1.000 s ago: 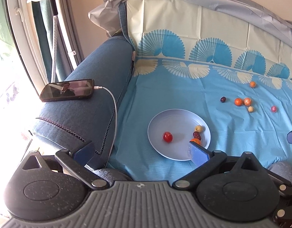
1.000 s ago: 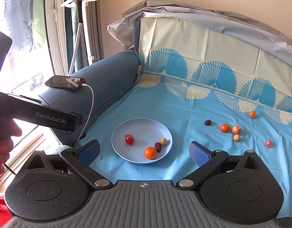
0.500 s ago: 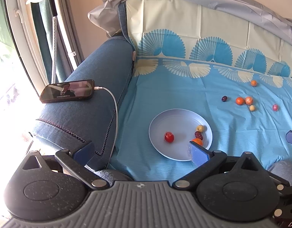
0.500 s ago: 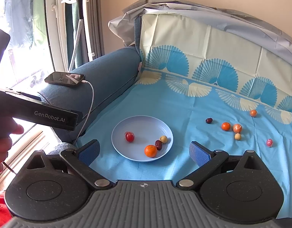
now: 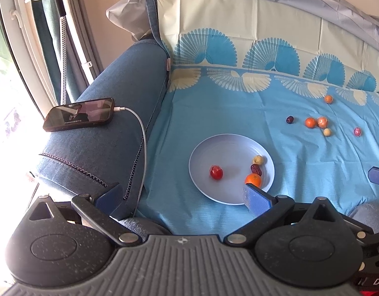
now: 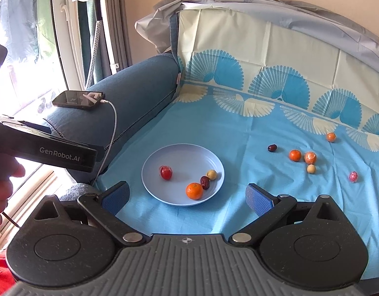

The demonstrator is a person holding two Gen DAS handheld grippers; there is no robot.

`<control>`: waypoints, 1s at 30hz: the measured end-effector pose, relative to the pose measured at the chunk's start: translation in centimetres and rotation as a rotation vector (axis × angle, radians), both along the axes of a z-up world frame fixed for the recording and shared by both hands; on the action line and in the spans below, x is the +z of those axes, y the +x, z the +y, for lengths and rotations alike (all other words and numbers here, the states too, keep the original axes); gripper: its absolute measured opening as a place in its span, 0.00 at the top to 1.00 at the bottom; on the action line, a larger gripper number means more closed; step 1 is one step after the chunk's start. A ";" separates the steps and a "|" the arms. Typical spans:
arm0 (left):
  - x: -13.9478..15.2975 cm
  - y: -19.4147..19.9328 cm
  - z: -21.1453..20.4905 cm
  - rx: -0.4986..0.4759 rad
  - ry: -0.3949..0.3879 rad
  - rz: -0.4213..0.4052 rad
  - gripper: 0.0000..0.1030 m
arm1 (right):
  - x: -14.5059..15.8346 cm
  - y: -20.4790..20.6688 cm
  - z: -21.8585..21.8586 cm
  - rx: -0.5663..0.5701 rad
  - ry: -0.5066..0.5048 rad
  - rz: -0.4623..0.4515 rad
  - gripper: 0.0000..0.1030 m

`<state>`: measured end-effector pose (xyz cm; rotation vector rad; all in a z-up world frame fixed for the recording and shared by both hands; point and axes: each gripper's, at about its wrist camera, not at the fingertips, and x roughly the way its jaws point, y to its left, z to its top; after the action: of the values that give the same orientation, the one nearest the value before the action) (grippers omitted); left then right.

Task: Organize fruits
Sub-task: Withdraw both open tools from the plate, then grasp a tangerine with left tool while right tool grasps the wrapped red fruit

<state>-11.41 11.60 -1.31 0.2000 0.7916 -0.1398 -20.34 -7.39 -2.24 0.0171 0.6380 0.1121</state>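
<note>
Sunlit window (image 6: pixel 24 56) beside blue sofa (image 6: pixel 130 93)

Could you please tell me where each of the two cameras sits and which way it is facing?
Left wrist: sits on the left gripper, low beside the sofa armrest, facing forward over the plate; shows its own open fingers.
Right wrist: sits on the right gripper, facing the same plate; shows its open fingers, the left gripper's body and a hand.
Shared: plate, phone, loose fruits on the blue cloth.

plate (image 6: pixel 149 172): smooth matt plastic | armrest (image 6: pixel 140 113): denim-like cloth | phone (image 5: pixel 79 114): glossy
</note>
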 end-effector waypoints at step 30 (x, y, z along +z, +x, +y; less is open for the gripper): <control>-7.3 15.6 -28.5 -0.382 0.094 0.044 0.00 | -7.9 8.5 -25.9 -0.602 0.021 -0.016 0.01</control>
<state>4.17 -16.86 -8.58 0.4380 0.7981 -0.4695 -11.80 -33.27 -10.15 0.2267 0.5927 -0.4618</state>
